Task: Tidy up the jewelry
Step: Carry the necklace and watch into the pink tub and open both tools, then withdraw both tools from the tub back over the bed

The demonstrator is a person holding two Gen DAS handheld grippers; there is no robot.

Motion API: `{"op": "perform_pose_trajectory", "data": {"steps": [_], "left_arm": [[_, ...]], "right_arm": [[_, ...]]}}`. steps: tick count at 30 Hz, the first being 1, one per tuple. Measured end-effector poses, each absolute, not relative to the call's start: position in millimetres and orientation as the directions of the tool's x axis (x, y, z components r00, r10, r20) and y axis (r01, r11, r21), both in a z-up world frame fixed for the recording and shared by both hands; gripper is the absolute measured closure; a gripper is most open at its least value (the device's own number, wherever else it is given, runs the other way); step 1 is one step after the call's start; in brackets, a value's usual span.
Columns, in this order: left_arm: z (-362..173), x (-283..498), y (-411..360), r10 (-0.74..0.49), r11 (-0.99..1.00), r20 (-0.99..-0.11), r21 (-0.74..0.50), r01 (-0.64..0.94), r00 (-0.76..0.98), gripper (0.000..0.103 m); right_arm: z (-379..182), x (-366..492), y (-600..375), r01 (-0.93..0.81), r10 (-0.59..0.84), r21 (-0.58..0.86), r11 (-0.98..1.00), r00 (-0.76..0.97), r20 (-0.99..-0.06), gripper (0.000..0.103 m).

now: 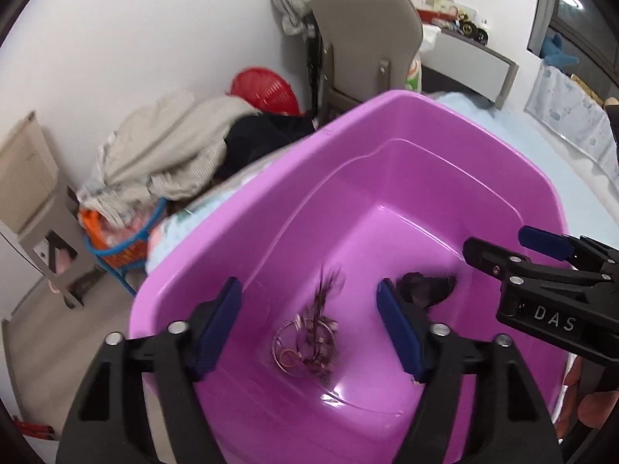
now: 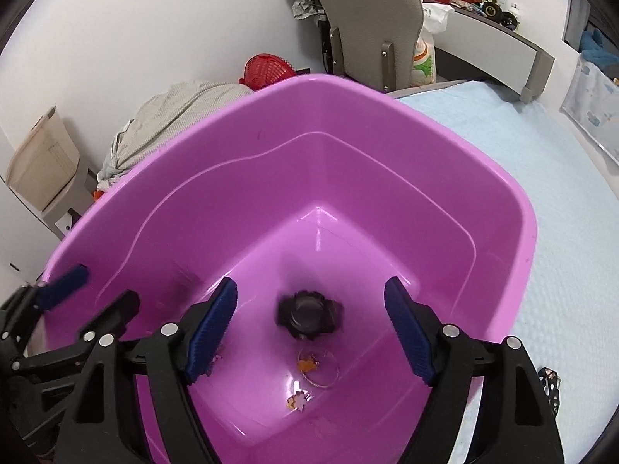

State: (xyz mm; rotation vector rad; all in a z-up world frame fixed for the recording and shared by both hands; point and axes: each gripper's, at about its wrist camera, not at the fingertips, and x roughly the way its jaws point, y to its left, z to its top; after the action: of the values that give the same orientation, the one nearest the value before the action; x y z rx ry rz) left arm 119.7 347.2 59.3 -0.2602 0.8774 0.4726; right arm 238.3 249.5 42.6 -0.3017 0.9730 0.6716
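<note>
A purple plastic tub (image 1: pixel 348 123) stands on the bed; it also fills the right wrist view (image 2: pixel 271 108). In the left wrist view a tangle of thin bangles and beaded strands (image 1: pixel 307 342) lies blurred on the tub floor, with a dark scrunchie-like piece (image 1: pixel 423 284) to its right. My left gripper (image 1: pixel 309 328) is open and empty above the tangle. In the right wrist view the dark piece (image 2: pixel 309 311) lies on the floor with a clear ring holding an orange charm (image 2: pixel 317 365) and a small flower charm (image 2: pixel 297 401). My right gripper (image 2: pixel 311 334) is open and empty above them.
The tub sits on a light blue bedsheet (image 2: pixel 541 201). A grey chair (image 2: pixel 371 19), a red basket (image 1: pixel 265 89), a pile of clothes (image 1: pixel 174 147) and a beige bin (image 2: pixel 42 162) stand along the white wall. A dark patterned item (image 2: pixel 549 382) lies on the sheet at right.
</note>
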Motion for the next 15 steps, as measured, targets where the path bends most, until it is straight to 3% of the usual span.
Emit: {"op": "perform_pose_trajectory", "data": {"steps": [15], "left_arm": [[67, 103, 343, 0.277, 0.86, -0.792, -0.047, -0.508, 0.543, 0.03]], "right_arm": [[63, 211, 226, -0.638, 0.431, 0.083, 0.766, 0.414, -0.802, 0.028]]}}
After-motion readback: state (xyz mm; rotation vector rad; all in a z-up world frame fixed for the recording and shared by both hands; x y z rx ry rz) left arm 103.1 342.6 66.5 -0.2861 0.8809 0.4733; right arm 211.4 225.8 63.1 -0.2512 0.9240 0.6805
